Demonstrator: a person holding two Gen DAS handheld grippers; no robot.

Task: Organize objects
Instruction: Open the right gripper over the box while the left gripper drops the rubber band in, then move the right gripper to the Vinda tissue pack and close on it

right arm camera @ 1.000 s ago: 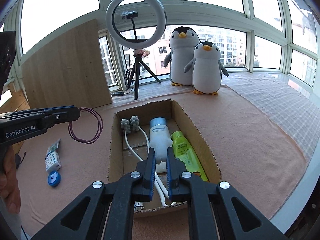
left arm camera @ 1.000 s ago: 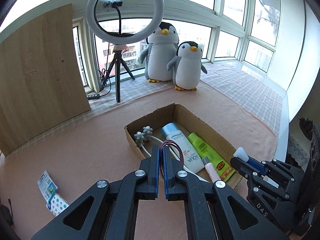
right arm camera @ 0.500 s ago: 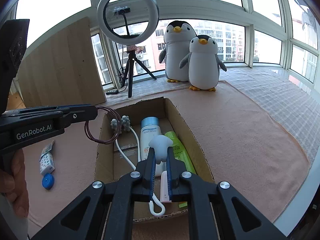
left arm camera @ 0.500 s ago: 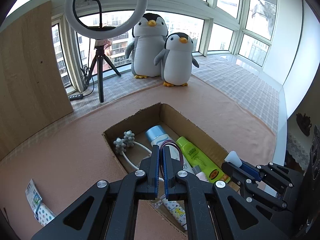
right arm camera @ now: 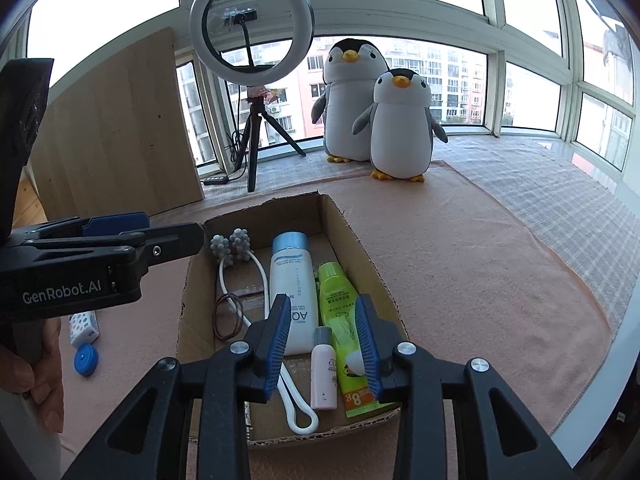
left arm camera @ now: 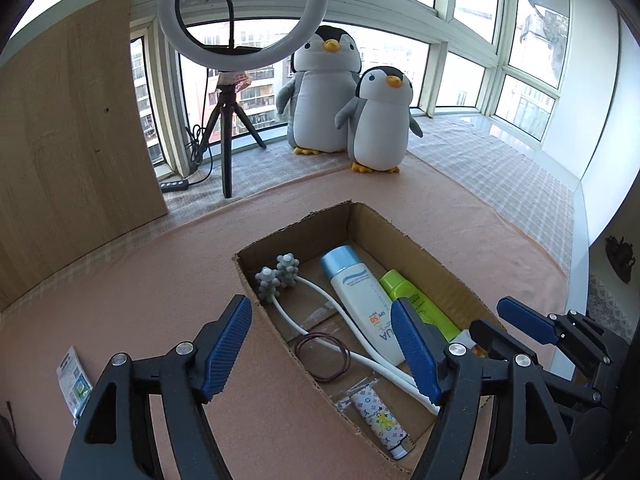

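Over the cardboard box (left arm camera: 416, 248), the left gripper (left arm camera: 320, 350) stands wide with nothing between its blue pads, its jaws just sprung apart, and the dark red hair ties (left arm camera: 323, 356) lie loose on the box floor below it. Beside it the right gripper (right arm camera: 323, 346) has its jaws just parted too, part-open above the small pink bottle (right arm camera: 324, 372), gripping nothing. Those hair ties look feather-light and floppy; a pinch across the bundled strands would be the safest hold, I'd judge. The bottle looks light, stiff and smooth, likely slippery, so take it across the body. Alongside lie a white sunscreen bottle (right arm camera: 291, 280), a green tube (right arm camera: 340, 308) and a white massager (left arm camera: 280, 278) with knobbly heads. Still out on the peach cloth (right arm camera: 460, 264): a blue round case (right arm camera: 86, 359) and a spotted packet (right arm camera: 83, 325). Beyond, two plush penguins (right arm camera: 400, 128), a ring light (right arm camera: 251, 16) on its tripod, a wooden board (right arm camera: 116, 128) and bright windows.
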